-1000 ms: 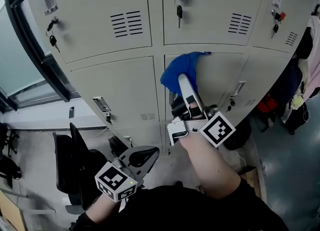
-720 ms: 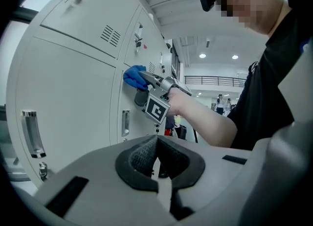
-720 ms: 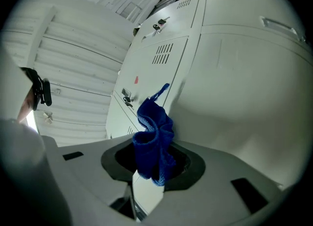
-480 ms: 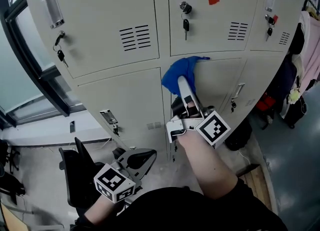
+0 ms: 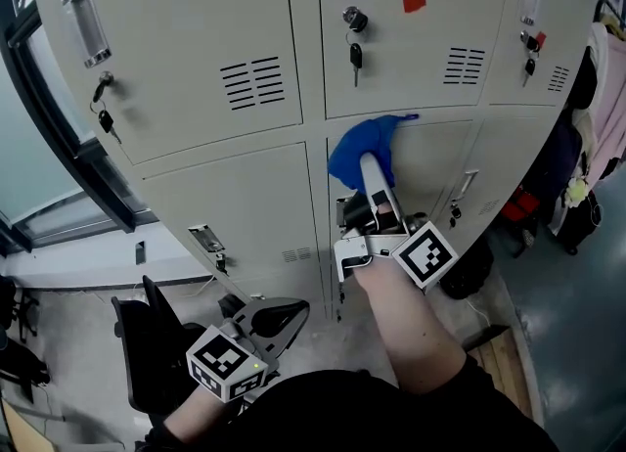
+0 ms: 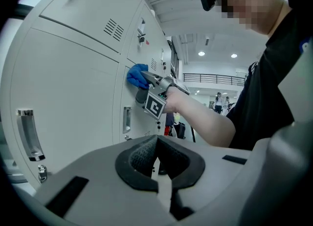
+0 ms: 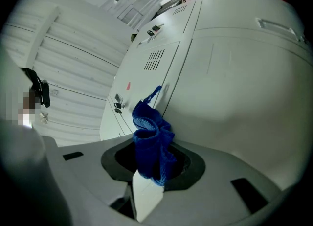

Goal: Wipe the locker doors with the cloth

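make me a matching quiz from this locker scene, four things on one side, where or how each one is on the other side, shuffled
Things
1. blue cloth
2. left claw
3. red sticker
4. middle key

Places or states
A. hanging from the lock on the upper middle door
B. shut with nothing in it, held low
C. pinched in the right claw, at the top of the lower middle door
D. stuck on the upper middle door, right of the lock

Pairs: 1-C, 2-B, 3-D, 4-A
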`<state>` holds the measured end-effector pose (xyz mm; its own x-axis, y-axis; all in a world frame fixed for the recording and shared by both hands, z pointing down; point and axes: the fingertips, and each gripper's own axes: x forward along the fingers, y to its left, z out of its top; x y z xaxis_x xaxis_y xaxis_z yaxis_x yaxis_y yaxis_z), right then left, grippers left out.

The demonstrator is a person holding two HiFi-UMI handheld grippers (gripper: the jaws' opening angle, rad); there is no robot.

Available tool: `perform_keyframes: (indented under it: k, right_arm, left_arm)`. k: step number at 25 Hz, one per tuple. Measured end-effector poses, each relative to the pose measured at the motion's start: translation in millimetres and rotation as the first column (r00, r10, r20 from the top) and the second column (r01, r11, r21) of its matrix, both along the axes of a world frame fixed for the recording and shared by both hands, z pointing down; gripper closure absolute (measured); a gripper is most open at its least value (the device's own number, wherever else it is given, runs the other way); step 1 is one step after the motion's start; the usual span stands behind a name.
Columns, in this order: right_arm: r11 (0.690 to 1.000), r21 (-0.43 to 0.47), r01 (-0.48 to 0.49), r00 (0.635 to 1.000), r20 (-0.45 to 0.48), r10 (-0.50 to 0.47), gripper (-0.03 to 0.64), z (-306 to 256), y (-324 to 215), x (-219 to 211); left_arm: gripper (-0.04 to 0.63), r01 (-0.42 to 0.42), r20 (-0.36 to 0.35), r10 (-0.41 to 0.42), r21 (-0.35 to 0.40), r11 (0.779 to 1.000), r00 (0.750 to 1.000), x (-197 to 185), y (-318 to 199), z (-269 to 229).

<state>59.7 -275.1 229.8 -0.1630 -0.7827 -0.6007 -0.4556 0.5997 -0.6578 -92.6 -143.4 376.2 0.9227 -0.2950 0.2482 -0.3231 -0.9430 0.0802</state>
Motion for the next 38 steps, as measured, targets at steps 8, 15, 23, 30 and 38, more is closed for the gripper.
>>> perform_keyframes:
  k: [8,15,23,30,38]
  right_arm:
    - [0.999,0.011,-0.046,0.998,0.048,0.045,0.514,1.7,6.5,64.4]
    - [0.993,0.013,-0.118,0.989,0.096,0.116,0.514,10.6,14.0,134.0]
    - [0.979,0.028,-0.200,0.973,0.121,0.195,0.514,12.7,22.3,200.7]
    - [0.982,0.042,-0.187,0.968,0.178,0.176,0.514,11.1,29.3,208.3]
    - [0.994,0.079,0.071,0.982,0.168,-0.083,0.514,11.5,24.5,77.7]
  left_arm:
    - [0.588,-0.018,0.022,0.018,0.002,1.000,1.000,38.8,0.0,0.6]
    - [0.588,-0.035,0.045,0.035,-0.002,0.999,0.998,75.3,1.1,5.9]
    - [0.588,-0.032,0.060,0.032,-0.005,0.999,0.998,101.7,-3.1,8.6]
    - [0.588,-0.041,0.069,0.042,-0.018,0.999,0.997,108.5,-5.1,14.5]
    - [0.588,-0.030,0.080,0.032,-0.018,0.999,0.996,80.8,-4.4,14.4]
